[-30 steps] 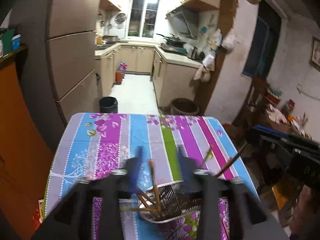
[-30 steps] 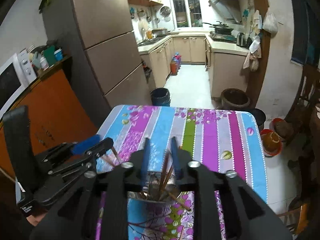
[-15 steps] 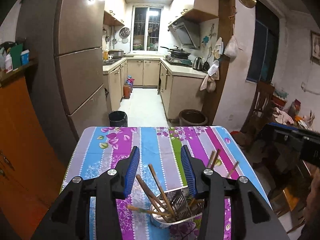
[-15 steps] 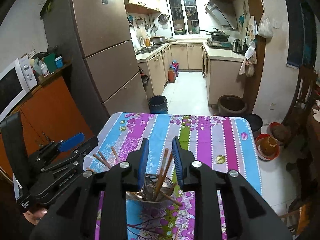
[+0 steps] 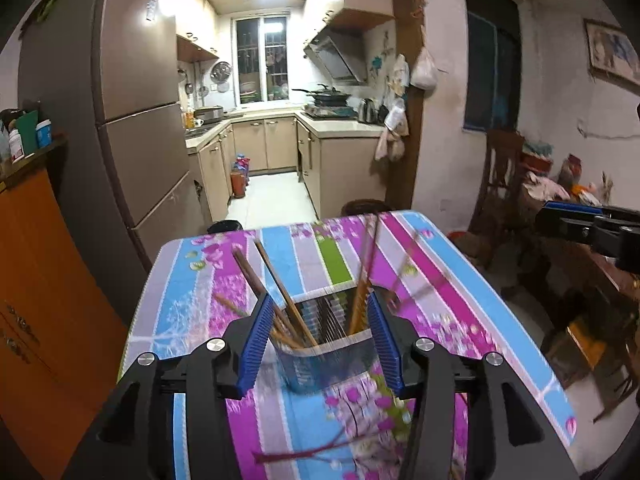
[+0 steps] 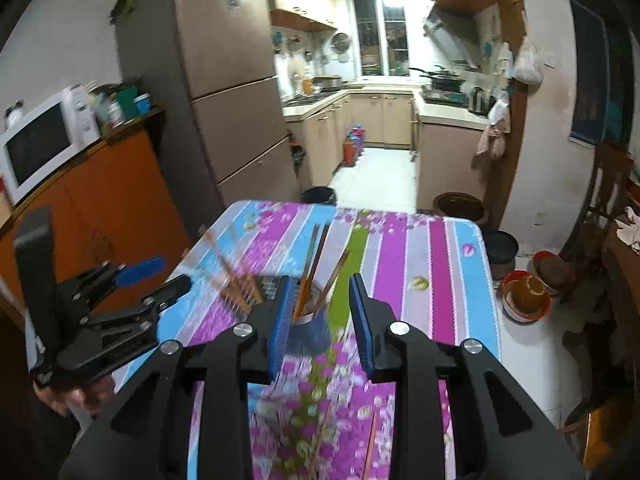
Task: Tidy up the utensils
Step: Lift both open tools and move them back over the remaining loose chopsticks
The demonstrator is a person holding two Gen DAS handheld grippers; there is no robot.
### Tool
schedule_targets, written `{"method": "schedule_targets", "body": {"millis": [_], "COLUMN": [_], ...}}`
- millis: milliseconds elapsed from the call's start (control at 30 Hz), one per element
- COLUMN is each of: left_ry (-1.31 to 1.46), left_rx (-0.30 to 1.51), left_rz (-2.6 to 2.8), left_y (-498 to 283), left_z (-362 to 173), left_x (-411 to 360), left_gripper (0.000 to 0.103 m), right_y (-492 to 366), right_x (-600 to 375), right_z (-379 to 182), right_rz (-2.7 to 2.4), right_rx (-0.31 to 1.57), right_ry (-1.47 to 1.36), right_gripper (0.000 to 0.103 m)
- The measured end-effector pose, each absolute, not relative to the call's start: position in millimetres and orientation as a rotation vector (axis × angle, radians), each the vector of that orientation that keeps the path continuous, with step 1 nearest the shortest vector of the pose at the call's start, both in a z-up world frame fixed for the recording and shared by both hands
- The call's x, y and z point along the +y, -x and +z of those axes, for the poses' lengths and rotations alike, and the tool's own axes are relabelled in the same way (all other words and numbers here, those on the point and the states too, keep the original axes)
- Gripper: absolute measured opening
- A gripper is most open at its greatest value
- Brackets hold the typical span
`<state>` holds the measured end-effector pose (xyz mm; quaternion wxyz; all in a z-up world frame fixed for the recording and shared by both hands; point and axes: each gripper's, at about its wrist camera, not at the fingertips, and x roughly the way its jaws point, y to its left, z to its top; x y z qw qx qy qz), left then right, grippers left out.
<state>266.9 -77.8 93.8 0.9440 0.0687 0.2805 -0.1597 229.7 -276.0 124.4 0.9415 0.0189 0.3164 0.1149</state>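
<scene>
striped pink, blue and purple floral tablecloth [image 5: 440,280] is carrying a blurred metal slotted utensil holder [image 5: 332,336] with wooden chopsticks [image 5: 280,280] leaning out. left of the holder, the left gripper [image 5: 320,324] is sitting spread around it. right of it, the right gripper [image 6: 320,308] is gaping, touching nothing.

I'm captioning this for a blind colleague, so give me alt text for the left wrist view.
The left gripper, its blue-padded fingers open, frames a metal utensil holder of wooden chopsticks, blurred by motion, on a table with a striped floral tablecloth. The right gripper shows at the right edge. A kitchen with a tall fridge lies beyond.
</scene>
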Motion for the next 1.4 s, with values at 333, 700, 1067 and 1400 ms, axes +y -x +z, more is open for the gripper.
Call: {"method": "schedule_targets", "body": {"millis": [333, 700, 1067, 1400], "left_ry": [-0.217, -0.272, -0.278, -0.24], "left_rx": [0.607, 0.636, 0.489, 0.443], "left_rz": [-0.432, -0.435, -0.435, -0.41], "left_y": [-172.2, -111.0, -35.7, -5.5], "left_z": [24.0, -51.0, -109.3, -146.1], "left_x": [-104.7, -130.9, -150.4, -168.1], "left_gripper": [0.062, 0.062, 0.061, 0.061], "right_y": [-112.7, -40.0, 2.0, 14.1], "right_x": [-292.7, -333.9, -330.2, -309.1], "right_z": [68.4, -20.2, -105.5, -135.2], "right_rz": [0.252, 0.099, 0.092, 0.158], "right_rx": [0.583, 0.582, 0.597, 0.562], "right_ry": [0.022, -0.001, 0.055, 0.16], "right_gripper": [0.039, 0.042, 0.042, 0.039]}}
